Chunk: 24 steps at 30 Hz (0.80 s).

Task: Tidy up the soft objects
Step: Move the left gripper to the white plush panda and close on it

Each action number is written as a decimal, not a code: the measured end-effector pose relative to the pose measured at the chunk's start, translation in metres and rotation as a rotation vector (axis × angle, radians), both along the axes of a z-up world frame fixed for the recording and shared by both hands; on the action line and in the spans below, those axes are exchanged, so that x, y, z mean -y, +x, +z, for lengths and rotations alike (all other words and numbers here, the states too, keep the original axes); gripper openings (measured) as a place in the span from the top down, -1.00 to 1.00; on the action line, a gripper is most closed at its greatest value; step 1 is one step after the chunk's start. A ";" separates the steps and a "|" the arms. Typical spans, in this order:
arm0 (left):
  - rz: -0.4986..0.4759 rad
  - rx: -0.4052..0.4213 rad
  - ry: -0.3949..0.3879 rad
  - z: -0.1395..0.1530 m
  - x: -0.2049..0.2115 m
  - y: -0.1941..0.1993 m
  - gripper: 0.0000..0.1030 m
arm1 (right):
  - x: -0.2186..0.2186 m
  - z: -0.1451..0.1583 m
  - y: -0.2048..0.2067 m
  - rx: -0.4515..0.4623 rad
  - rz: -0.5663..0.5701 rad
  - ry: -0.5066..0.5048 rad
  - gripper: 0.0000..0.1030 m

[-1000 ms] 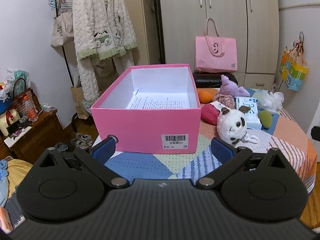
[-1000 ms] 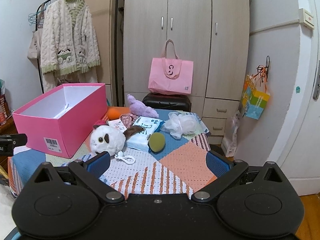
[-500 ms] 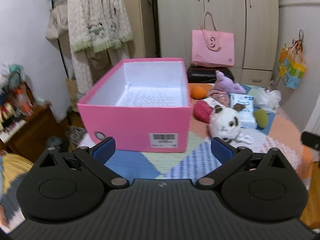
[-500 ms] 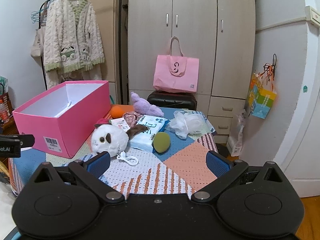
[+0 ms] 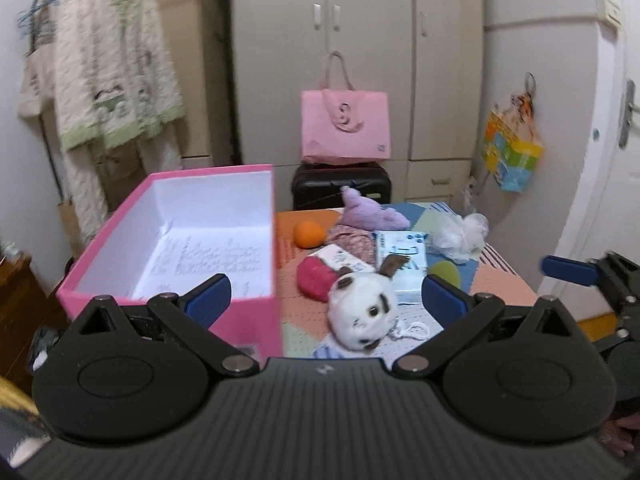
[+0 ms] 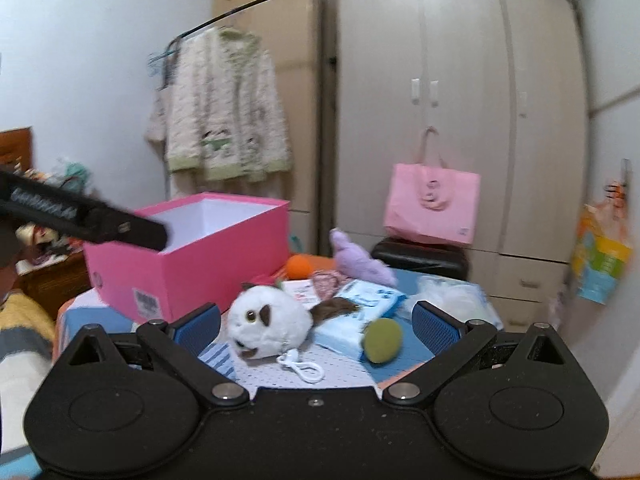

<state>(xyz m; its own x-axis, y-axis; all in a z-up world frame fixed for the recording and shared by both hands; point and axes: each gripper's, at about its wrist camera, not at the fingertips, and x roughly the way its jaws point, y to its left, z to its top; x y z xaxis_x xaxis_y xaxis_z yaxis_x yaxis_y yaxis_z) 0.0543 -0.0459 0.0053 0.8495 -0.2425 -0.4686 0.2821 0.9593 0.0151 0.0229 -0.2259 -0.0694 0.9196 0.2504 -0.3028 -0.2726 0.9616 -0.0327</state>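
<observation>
The white plush toy lies on the patchwork table just right of the open pink box, with a red ball, a tissue pack and a green sponge close by. It sits between the spread fingers of the left gripper, which holds nothing. The right gripper is also spread wide and empty, the toy just ahead of it.

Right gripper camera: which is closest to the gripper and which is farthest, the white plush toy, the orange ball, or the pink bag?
From the right gripper:
1. White plush toy, just ahead, between the open fingers, slightly left.
2. Orange ball, farther back on the table, beside the pink box.
3. Pink bag, farthest, hanging at the wardrobe, right of centre.
</observation>
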 end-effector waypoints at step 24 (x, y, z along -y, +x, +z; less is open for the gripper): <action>-0.192 -0.223 0.159 -0.051 0.052 0.099 -0.34 | -0.029 -0.070 0.104 -0.203 0.195 0.143 -0.92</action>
<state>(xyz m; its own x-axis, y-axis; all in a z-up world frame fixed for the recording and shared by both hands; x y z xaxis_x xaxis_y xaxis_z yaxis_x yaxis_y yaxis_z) 0.1531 -0.0983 -0.0453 0.6679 -0.2972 -0.6823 0.4706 0.8789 0.0778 0.1268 -0.1971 -0.1394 0.7747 0.4691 -0.4240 -0.4392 0.8816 0.1730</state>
